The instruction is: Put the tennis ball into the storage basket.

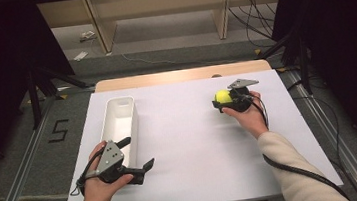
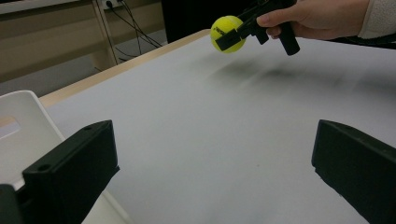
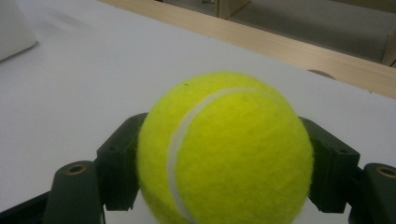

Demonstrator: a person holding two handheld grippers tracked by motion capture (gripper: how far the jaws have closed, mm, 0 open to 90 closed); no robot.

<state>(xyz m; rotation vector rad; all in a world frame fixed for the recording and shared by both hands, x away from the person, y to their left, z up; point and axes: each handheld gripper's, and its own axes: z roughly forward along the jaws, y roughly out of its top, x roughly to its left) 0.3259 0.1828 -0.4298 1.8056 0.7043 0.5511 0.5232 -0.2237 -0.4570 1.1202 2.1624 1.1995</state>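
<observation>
A yellow tennis ball [image 1: 223, 96] is clamped between the jaws of my right gripper [image 1: 226, 99], held above the white table at the right. In the right gripper view the ball [image 3: 224, 149] sits between both black jaws, pressed on each side. The left gripper view shows the ball [image 2: 227, 33] far off in that other gripper, lifted off the surface. My left gripper [image 1: 138, 154] rests at the front left beside the white bin [image 1: 120, 124], its jaws wide apart with nothing between them.
The long white bin [image 2: 21, 133] lies at the left of the white tabletop [image 1: 191, 144]. A wooden strip edges the far side of the table. Shelving legs and cables stand on the floor beyond.
</observation>
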